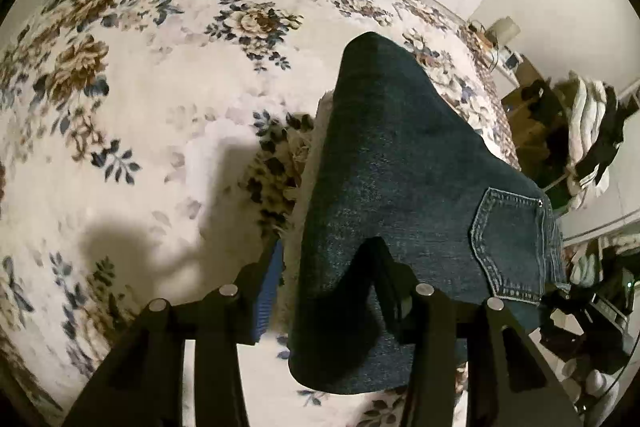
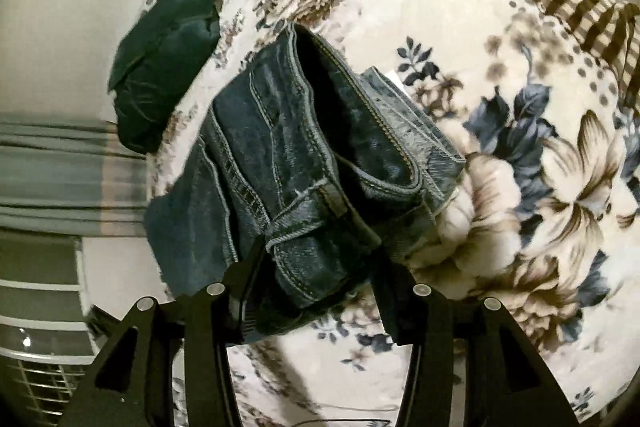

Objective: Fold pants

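While both grippers hold the jeans up off the bed, the step in hand looks like the carry before a fold is laid down. Left gripper: fingers spread fairly wide with denim draped between and over them; cannot tell whether it pinches the cloth or only props it. Back pocket faces this camera, near the right-hand finger. Right gripper: clenched on the waistband, belt loop and open fly visible just above the fingers. Jeans hang bunched, lifted clear of the floral blanket; dark green cushion lies at the bed's far edge, well apart.

Judgement: early in the task, no flat fold yet. Next move calls for spreading the two holds apart to pull the cloth taut, then lowering it flat onto the blanket, legs aligned.
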`<action>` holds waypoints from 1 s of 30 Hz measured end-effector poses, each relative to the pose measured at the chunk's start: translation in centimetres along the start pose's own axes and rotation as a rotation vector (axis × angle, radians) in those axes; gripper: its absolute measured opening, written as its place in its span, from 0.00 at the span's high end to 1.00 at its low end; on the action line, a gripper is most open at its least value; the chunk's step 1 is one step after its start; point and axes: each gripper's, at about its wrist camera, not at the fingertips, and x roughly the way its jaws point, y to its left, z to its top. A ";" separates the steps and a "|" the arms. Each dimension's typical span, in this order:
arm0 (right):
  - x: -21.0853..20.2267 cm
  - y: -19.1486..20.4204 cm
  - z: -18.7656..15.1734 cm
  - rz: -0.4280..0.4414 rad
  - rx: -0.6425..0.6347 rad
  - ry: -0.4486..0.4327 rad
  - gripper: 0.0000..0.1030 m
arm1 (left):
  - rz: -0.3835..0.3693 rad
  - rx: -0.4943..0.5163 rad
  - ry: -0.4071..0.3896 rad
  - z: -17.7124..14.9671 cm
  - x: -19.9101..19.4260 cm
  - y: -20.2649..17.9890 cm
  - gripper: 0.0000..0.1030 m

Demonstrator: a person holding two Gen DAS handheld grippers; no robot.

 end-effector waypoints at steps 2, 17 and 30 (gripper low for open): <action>-0.5 0.9 0.0 -0.043 -0.030 -0.003 0.49 | 0.053 0.039 -0.017 0.0 -1.4 -1.2 0.59; -13.5 13.1 -9.4 -0.537 -0.559 -0.278 0.00 | 0.242 0.246 -0.193 -4.7 -14.6 -10.9 0.04; -31.6 17.1 -20.6 -0.433 -0.665 -0.477 0.00 | 0.243 0.284 -0.369 -12.4 -30.0 -15.9 0.04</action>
